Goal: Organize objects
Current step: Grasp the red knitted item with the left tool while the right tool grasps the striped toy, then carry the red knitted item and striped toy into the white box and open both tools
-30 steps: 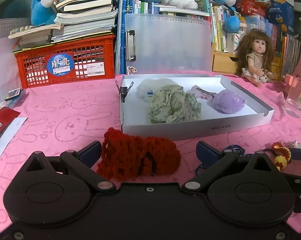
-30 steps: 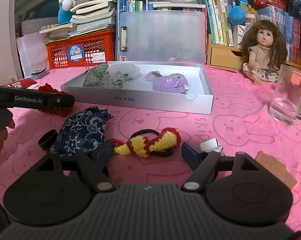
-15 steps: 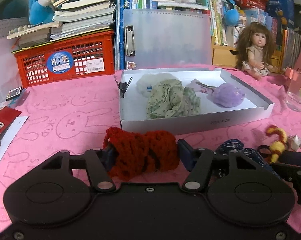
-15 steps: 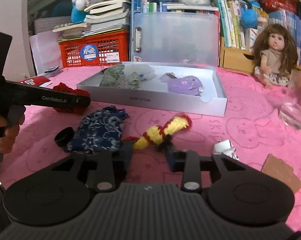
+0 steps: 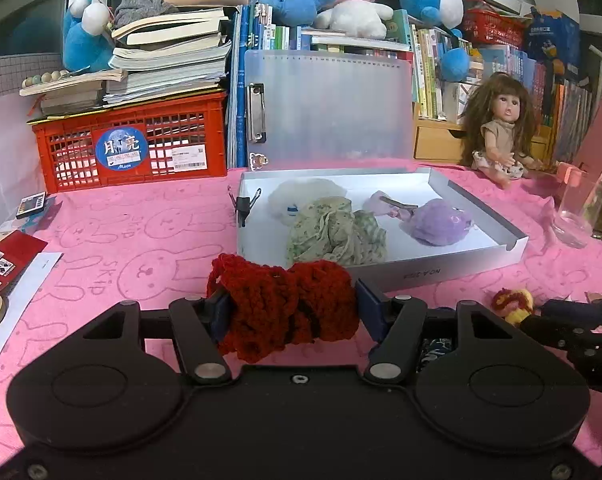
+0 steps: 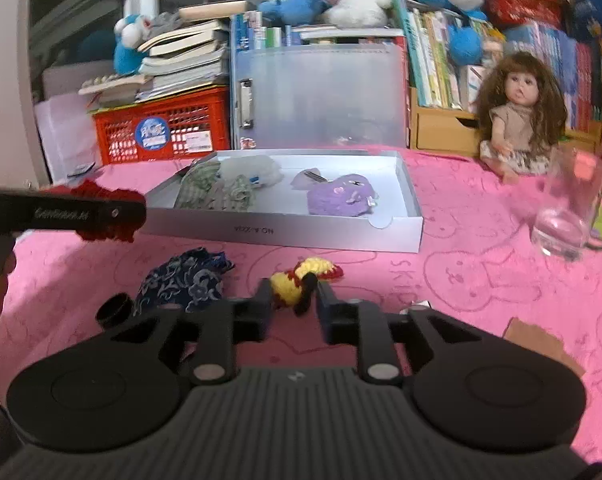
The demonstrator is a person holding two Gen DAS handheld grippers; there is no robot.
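Clamping the red crocheted scrunchie (image 5: pixel 287 308), the left gripper (image 5: pixel 291 308) holds it above the pink cloth (image 5: pixel 141 248), with the white box (image 5: pixel 441 276) at twelve o'clock. The right gripper (image 6: pixel 291 304) pinches the yellow-and-red scrunchie (image 6: pixel 301 276); a blue patterned scrunchie (image 6: pixel 183 284) lies at its ten o'clock.

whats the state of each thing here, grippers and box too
left gripper: shut on red scrunchie
right gripper: shut on yellow scrunchie
box: open, holds three soft items
blue scrunchie: loose on cloth
glass: upright
doll: sitting
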